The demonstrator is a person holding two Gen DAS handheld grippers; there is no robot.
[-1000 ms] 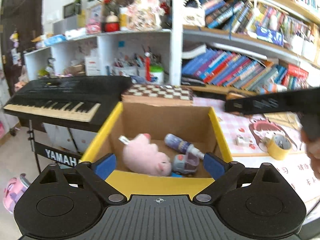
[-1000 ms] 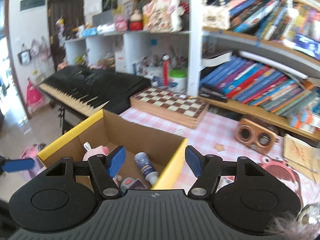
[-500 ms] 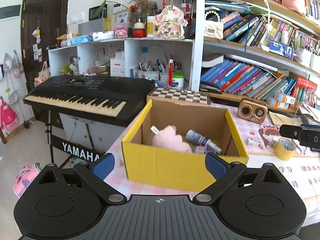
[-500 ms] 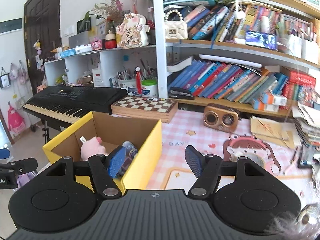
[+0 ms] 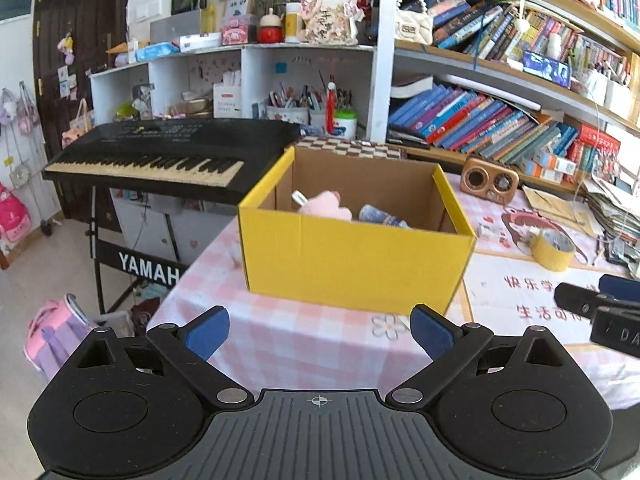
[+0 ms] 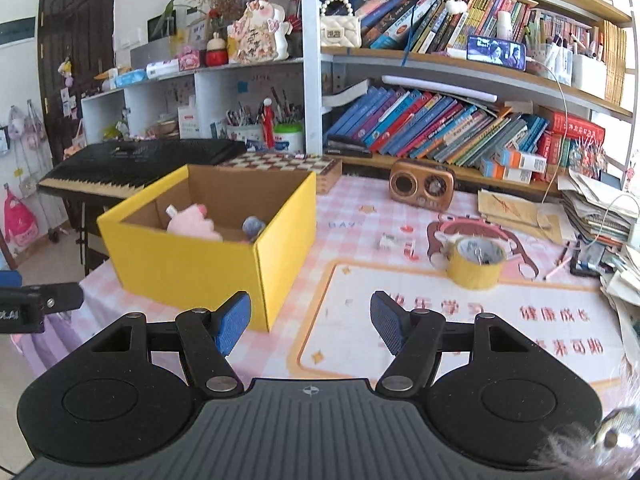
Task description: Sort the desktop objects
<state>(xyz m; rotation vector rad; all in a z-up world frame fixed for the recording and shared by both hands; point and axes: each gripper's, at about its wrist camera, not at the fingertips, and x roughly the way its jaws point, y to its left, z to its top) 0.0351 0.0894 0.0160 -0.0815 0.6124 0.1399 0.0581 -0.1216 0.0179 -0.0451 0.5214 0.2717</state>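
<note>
Since the yellow box is sitting at the bench's left edge collecting stuff, both the left hand-held gripper and right hand-held gripper are hovering wide and empty, tape roll probably going in next.

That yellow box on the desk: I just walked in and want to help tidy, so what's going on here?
A person is sorting the desk with a gripper in each hand. The yellow box already holds a pink plush toy and a small bottle. Both the left gripper and the right gripper are open and hold nothing, hovering in front of the box. A roll of yellow tape sits out on the pink checked tablecloth, not yet put away.
</note>
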